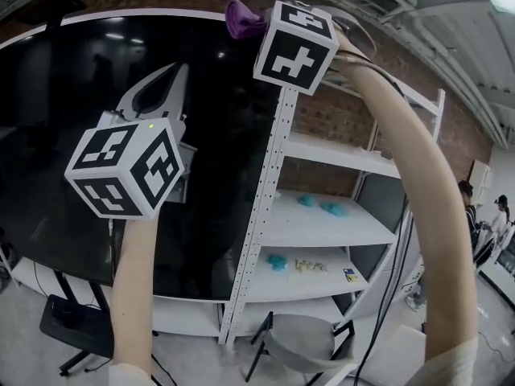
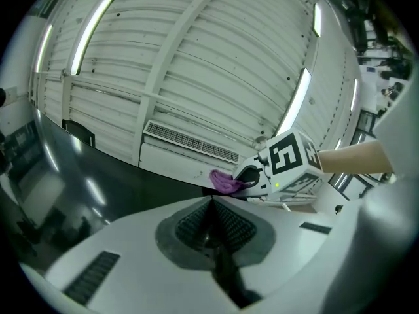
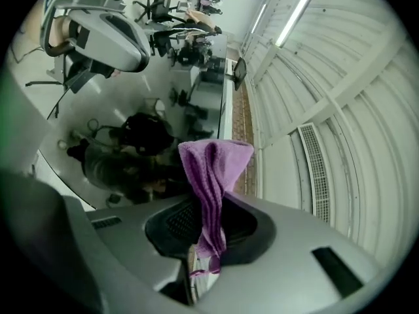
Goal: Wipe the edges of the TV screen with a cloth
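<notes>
At the top right corner of the TV screen [image 1: 72,79], we hold the purple cloth [image 3: 213,169], pinched in our right gripper [image 3: 208,205]; our left gripper [image 2: 211,205], fingers clenched empty, hangs lower before the glass.

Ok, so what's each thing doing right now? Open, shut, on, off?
TV: screen dark, only reflections.
cloth: bunched, pinched, up by TV's top edge.
right gripper: shut on cloth.
left gripper: shut, empty.
</notes>
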`<state>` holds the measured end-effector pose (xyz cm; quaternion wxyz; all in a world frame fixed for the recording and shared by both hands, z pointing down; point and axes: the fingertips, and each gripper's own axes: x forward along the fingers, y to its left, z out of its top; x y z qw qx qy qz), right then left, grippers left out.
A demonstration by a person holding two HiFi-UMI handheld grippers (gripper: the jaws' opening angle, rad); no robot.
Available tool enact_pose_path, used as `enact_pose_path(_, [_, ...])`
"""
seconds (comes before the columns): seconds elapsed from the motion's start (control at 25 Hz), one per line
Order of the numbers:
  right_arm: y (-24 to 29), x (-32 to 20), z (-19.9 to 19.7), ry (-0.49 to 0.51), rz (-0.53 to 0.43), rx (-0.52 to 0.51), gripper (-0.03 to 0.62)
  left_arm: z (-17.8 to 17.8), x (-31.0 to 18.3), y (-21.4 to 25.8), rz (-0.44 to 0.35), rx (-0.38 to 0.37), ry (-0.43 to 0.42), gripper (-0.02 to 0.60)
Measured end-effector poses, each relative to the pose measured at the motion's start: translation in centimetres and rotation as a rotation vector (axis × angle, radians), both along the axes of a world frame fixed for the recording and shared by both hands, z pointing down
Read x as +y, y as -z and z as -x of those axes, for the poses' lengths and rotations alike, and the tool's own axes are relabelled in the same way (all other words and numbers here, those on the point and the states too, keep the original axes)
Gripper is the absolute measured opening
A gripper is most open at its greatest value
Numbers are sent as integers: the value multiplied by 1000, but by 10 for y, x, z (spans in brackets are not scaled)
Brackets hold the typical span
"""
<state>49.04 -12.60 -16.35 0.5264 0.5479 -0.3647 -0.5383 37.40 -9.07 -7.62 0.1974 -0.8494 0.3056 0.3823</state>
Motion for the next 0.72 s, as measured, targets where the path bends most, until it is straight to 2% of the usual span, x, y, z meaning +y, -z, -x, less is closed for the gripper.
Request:
enact_pose_path(0.16, [1, 15, -28, 29, -13, -54, 63, -25, 12, 0, -4, -12, 2, 15])
enact_pose_path(0.32, [1, 16, -33, 64, -13, -56, 63, -31, 15, 0, 2, -16, 17, 15])
enact_pose_path(0.56, [9, 21, -41, 160, -38, -191, 63, -38, 6, -8, 37, -71, 62, 15])
enact_pose_path(0.72, [8, 29, -48, 251, -65, -236, 63, -45, 12, -22, 19, -114, 165, 15])
